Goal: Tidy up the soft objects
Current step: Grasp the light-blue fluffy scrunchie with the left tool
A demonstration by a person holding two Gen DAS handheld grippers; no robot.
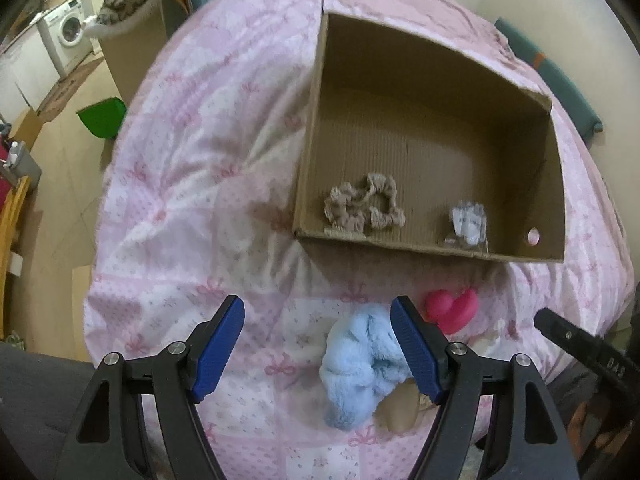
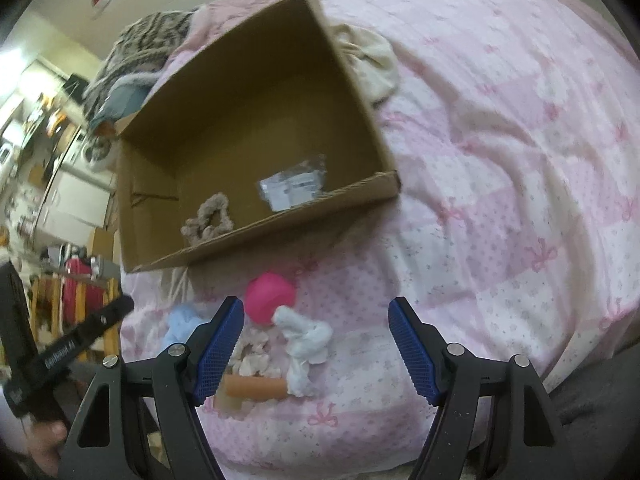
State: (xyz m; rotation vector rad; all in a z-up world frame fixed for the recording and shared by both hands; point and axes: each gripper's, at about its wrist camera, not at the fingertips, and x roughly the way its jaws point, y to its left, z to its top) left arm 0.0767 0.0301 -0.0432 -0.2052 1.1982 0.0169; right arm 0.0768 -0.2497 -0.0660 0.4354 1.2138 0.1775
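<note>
A cardboard box [image 1: 380,242] lies open on the pink quilt, holding a beige scrunchie [image 1: 364,204] and a clear plastic packet [image 1: 468,222]. My left gripper [image 1: 317,308] is open above a fluffy light-blue piece [image 1: 360,364], which lies by its right finger without being pressed. A pink round object [image 1: 452,308] sits just beyond. My right gripper [image 2: 316,306] is open over a small pile: the pink object [image 2: 270,294], a white cloth [image 2: 304,348], a cream fluffy piece [image 2: 252,354] and a tan cylinder [image 2: 256,388]. The box [image 2: 280,224] lies further ahead.
The pink quilt [image 1: 200,184] covers the bed. A cream cloth [image 2: 372,64] lies behind the box's far corner, and a striped blanket [image 2: 140,48] sits at the bed's far end. A green bin [image 1: 102,116] and a washing machine [image 1: 70,28] stand off the bed's left side.
</note>
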